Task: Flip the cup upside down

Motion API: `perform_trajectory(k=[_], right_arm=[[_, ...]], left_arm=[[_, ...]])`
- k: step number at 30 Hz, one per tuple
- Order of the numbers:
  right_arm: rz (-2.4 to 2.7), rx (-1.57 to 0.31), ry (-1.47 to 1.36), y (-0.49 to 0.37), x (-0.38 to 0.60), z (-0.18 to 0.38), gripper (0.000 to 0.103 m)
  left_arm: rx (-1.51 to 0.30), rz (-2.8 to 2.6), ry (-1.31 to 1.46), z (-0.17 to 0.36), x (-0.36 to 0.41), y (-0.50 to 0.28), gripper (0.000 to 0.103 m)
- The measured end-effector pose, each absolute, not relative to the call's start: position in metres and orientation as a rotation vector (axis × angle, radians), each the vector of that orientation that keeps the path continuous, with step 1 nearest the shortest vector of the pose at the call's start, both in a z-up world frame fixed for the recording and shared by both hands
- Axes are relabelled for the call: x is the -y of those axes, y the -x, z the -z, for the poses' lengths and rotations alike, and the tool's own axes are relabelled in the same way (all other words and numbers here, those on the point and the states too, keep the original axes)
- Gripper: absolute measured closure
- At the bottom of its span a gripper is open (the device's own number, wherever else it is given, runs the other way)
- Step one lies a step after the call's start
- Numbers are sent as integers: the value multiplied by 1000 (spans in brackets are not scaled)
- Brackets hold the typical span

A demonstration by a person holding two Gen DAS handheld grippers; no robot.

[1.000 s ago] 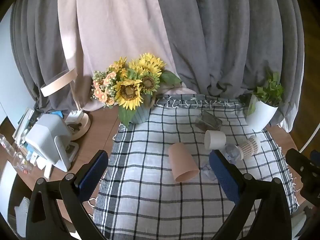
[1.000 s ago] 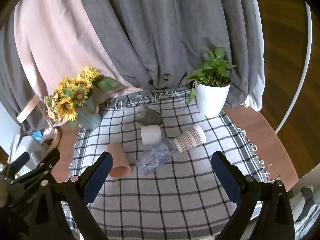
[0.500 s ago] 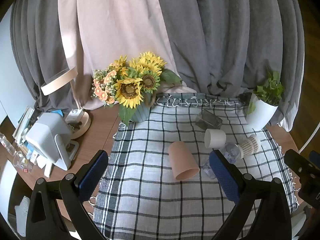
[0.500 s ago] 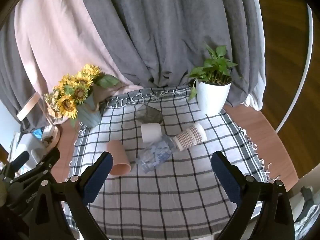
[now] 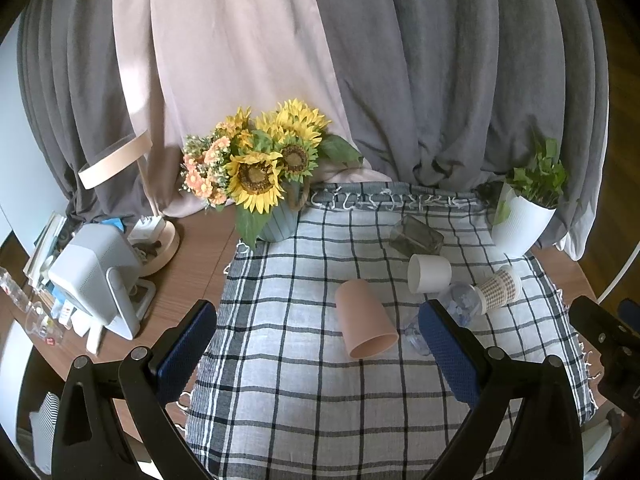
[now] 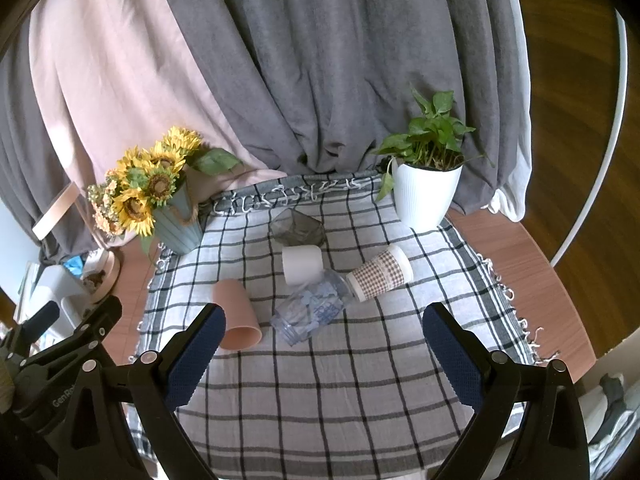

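Hovering unchanged since a second ago, both tools, left tool point(image 5: 316, 344) and right tool point(image 6: 320, 348), gape wide and empty; pink cup point(image 5: 365, 324) lies untouched mid-desk.

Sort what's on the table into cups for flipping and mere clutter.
For the job, all lying on their sides:
pink cup
white cup
checked paper cup
clear plastic cup
dark glass cup

Just lying about:
sunflower vase
potted plant
checked cloth

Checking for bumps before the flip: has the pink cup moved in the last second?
No. The pink cup lies on its side on the same squares of the checked cloth, beside the clear bottle.
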State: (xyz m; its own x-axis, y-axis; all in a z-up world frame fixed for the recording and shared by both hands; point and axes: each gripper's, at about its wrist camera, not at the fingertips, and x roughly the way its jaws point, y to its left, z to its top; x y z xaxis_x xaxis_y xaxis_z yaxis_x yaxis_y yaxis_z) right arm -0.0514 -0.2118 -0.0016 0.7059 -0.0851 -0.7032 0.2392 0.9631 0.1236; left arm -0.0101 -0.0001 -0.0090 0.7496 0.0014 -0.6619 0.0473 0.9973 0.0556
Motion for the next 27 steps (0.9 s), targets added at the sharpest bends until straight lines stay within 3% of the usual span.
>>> perform_trajectory(k=[27], right_arm=[[191, -781, -209, 46, 214, 11, 4]], left_arm=[[-740, 28, -72, 15, 3, 5, 0]])
